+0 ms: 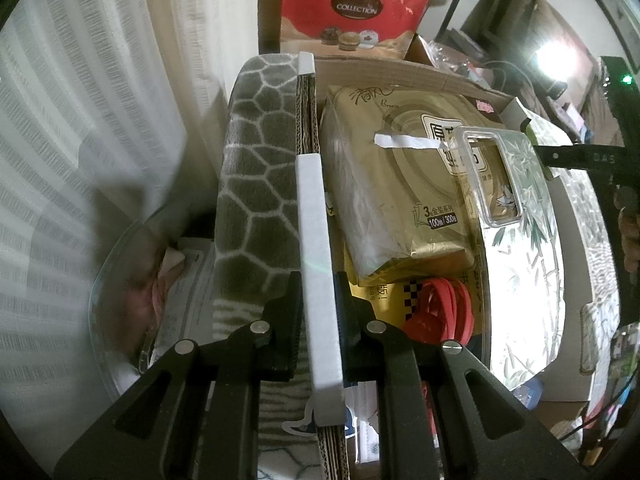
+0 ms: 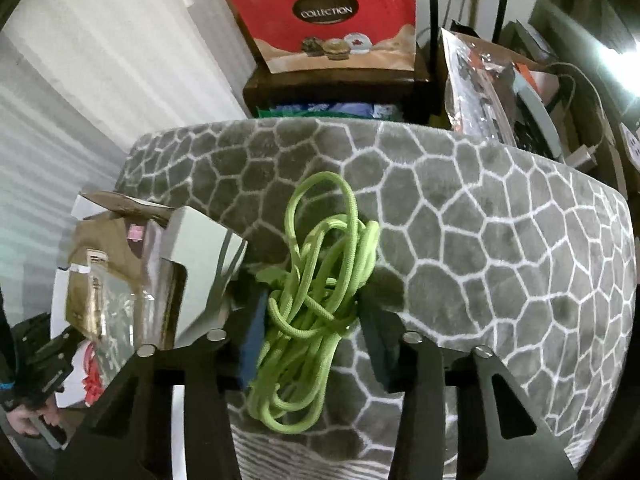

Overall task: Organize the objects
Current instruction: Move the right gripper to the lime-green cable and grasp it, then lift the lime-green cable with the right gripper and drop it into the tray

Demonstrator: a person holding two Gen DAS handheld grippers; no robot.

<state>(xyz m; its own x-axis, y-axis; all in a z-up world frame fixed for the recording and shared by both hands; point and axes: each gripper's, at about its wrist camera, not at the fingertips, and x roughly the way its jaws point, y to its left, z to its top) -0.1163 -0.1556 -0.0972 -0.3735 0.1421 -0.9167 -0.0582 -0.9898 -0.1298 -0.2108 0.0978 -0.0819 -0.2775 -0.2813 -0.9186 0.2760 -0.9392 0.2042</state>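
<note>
1. Left gripper (image 1: 318,312): jaws nearly together, clamped on the white-edged wall of a cardboard box (image 1: 316,216). That wall runs away from the camera between the pads.
2. Right gripper (image 2: 310,312): jaws partway in, a tangle of lime-green cord (image 2: 316,280) between them. The pads sit against the bundle's sides; whether they press it cannot be told from this view. The cord rests on a grey cushion with a white cell pattern (image 2: 460,232), near the cushion's left edge.
3. In the box, near to far: one coil of red cord (image 1: 438,312) at the near end, one gold pack of tissues (image 1: 400,184) behind it, one clear phone case (image 1: 490,172) lying on the pack's right side. A sheet with a bamboo print (image 1: 528,248) stands along the box's right wall.
4. The same cushion shows just left of the box wall in the left wrist view.
5. Beyond the cushion: one red paper bag marked COLLECTION (image 2: 332,20) on a dark stand.
6. Hard to read: the box's near contents are cut off by the gripper; items under the tissue pack are mostly hidden. Clutter at far right is blurred and glared.
</note>
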